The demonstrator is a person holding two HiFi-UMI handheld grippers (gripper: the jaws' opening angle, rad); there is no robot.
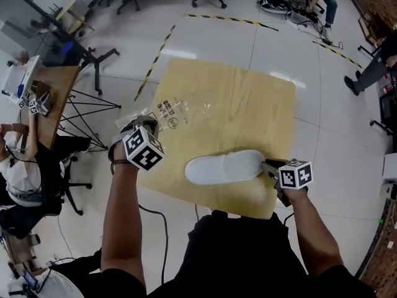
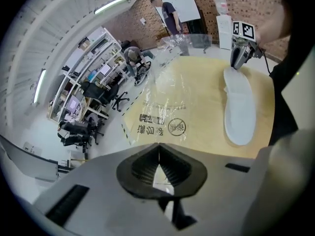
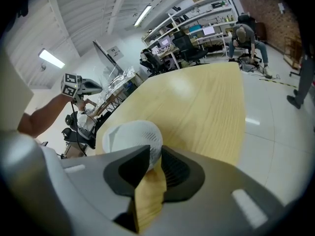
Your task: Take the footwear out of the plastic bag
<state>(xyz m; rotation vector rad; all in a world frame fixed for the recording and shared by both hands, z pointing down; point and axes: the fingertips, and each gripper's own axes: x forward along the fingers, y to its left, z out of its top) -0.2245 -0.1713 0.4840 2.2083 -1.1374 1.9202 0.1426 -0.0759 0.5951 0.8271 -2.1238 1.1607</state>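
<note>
Your left claw (image 2: 158,155) is clenched on an edge of the clear bag (image 1: 185,107). The bag spreads from it over the left side of the tabletop (image 1: 254,98). Your right claw (image 3: 152,163) grips one end of the white slipper (image 1: 224,166). The slipper lies flat on the near part of the tabletop, outside the bag and apart from it.

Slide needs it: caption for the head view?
On the table, right gripper holds the white slipper; left gripper pinches the clear plastic bag.
</note>
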